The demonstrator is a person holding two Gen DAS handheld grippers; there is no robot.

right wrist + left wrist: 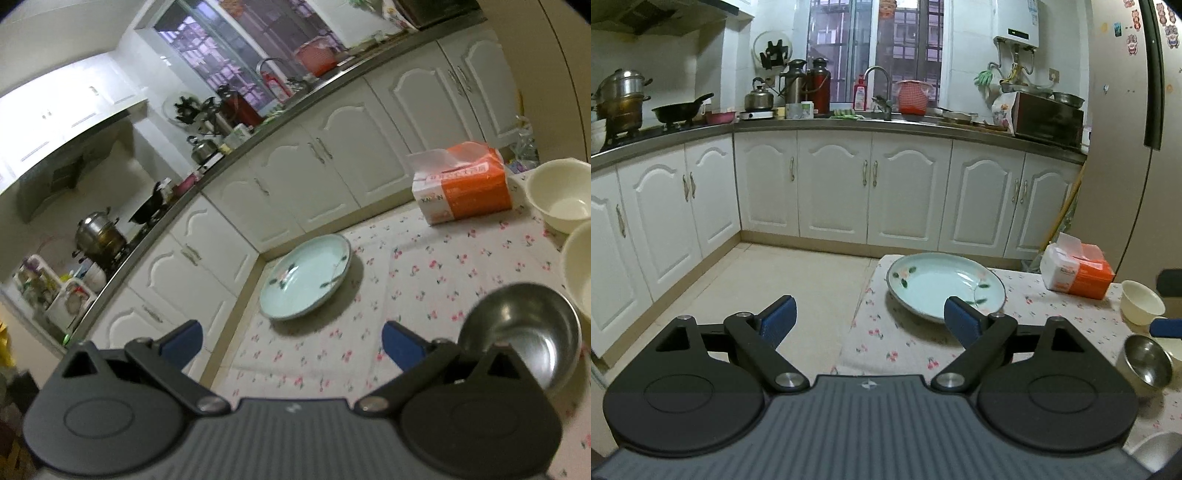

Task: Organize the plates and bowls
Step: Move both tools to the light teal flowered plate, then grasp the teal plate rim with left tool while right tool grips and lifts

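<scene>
1. Right now you hold nothing. Your left gripper (pixel 870 319) has its blue pads spread wide, with only air between them. Your right gripper (pixel 291 343) is spread wide too, and it is empty.
2. Look at the table (pixel 424 266) with the cherry cloth. The pale green plate (pixel 945 284) sits near the table's far corner, close to the edge. Your left gripper's inner pad is just in front of its rim.
3. The steel bowl (pixel 524 328) sits just beside your right gripper. Two cream bowls (pixel 561 199) stand behind it, close to each other. The orange tissue box (pixel 465 184) is near them.
4. My guess is that the sorting is only starting, since no dish is stacked yet.
5. Next, you likely need to pick one dish. The steel bowl is closest to your right gripper.
6. Slide one pad inside the bowl's rim and one outside, then squeeze.
7. Go slow. Shiny steel can slip.
</scene>
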